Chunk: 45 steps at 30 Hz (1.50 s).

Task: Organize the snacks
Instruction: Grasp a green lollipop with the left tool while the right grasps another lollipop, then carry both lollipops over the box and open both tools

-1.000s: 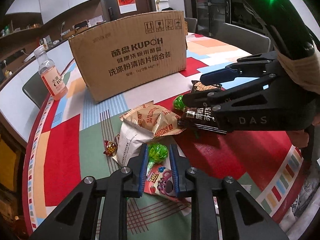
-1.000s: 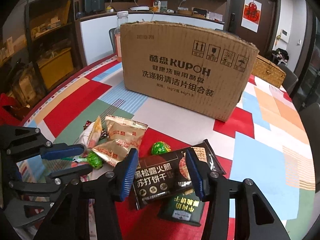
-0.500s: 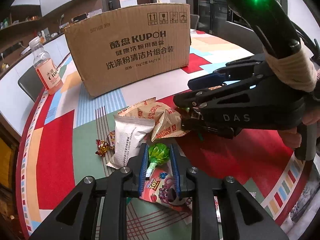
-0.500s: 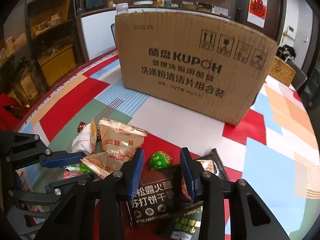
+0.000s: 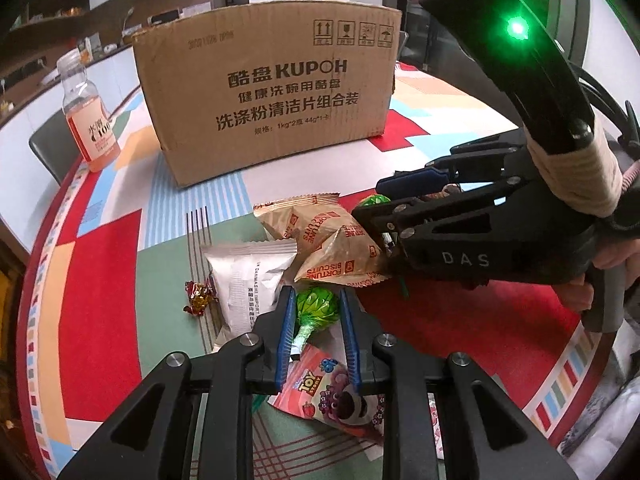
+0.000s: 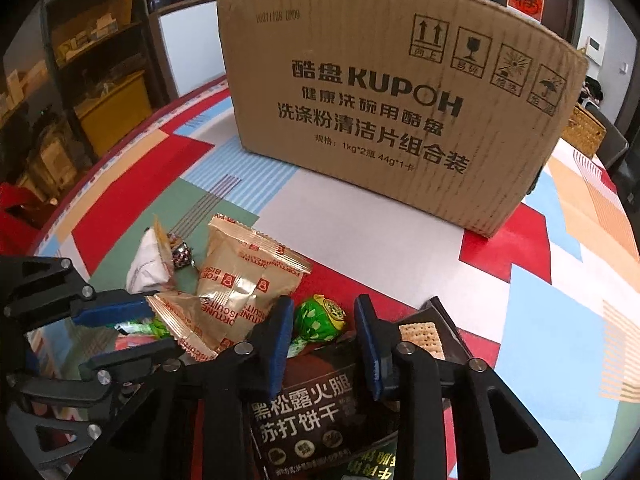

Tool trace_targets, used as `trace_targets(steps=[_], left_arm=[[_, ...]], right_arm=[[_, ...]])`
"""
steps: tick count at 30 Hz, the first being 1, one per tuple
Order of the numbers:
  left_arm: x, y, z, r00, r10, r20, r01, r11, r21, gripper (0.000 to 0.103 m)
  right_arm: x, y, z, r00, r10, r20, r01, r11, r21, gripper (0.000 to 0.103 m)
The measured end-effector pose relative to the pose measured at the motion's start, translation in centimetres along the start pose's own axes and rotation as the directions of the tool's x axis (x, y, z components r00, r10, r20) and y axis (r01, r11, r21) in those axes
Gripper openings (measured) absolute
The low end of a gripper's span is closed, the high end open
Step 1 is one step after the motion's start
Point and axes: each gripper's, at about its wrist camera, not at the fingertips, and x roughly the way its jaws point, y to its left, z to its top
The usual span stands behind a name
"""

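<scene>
Left-wrist view: the left gripper [image 5: 316, 312], at lower centre, pinches a green-wrapped lollipop [image 5: 316, 305] between its blue pads, above a pink Toy Story packet [image 5: 340, 396]. A white snack pouch [image 5: 248, 280] lies just left of it, two gold Fortune Biscuits packets [image 5: 332, 248] just above, and a small foil candy [image 5: 198, 296] further left. Right-wrist view: the right gripper [image 6: 324, 332], at lower centre, has its jaws closing; a black soda-cracker packet [image 6: 304, 416] lies between them, its top edge pressed by the pads, with a second green candy [image 6: 322, 318] at the fingertips. The cardboard box [image 6: 384, 116] stands upright in the upper centre on the patterned tablecloth [image 6: 360, 240]; a bottle [image 5: 86, 120] stands to its left in the left-wrist view.
</scene>
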Motion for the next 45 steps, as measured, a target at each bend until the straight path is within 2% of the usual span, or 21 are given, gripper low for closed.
trace_targets(steps=[6, 8, 14, 22, 29, 35, 40, 45], left_arm=[[0.3, 0.9, 0.5, 0.999, -0.029, -0.027, 0.028, 0.998, -0.050, 0.022], [0.1, 0.9, 0.6, 0.999, -0.034, -0.033, 0.032, 0.998, -0.062, 0.019], [-1.0, 0.6, 0.7, 0.998, -0.041, -0.037, 0.037, 0.995, -0.088, 0.018], [-3.6, -0.2, 1.3, 1.000, -0.007, 0.009, 0.008, 0.995, -0.098, 0.018], [-6.3, -0.8, 3.2, 0.996, 0.026, 0.085, -0.016, 0.993, -0.115, 0.018], [-8.4, -1.1, 5.7, 0.985, 0.041, 0.167, -0.024, 0.995, -0.101, 0.018], [-9.5, -0.9, 8.1, 0.970, 0.051, 0.238, -0.029, 0.995, -0.092, 0.018], [-10.3, -0.3, 10.7, 0.947, 0.076, 0.313, -0.054, 0.996, -0.077, 0.018]], right_arm=[[0.8, 0.0, 0.5, 0.999, 0.012, -0.052, -0.011, 1.000, 0.004, 0.027], [0.6, 0.0, 0.6, 0.998, 0.007, -0.056, -0.007, 1.000, 0.011, 0.027], [-1.6, -0.3, 0.1, 1.000, 0.001, -0.024, 0.000, 0.999, 0.036, 0.027], [-4.6, -0.3, -0.3, 1.000, 0.001, 0.028, -0.002, 0.998, 0.066, 0.027], [-7.7, -0.7, 0.2, 0.996, 0.007, 0.094, -0.012, 0.998, 0.056, 0.027], [-10.6, -1.7, 1.9, 0.985, -0.009, 0.173, 0.000, 0.999, 0.054, 0.027], [-12.2, -2.4, 3.5, 0.970, -0.028, 0.240, 0.013, 0.998, 0.065, 0.027], [-13.7, -3.4, 5.3, 0.952, -0.054, 0.302, 0.027, 0.995, 0.092, 0.027]])
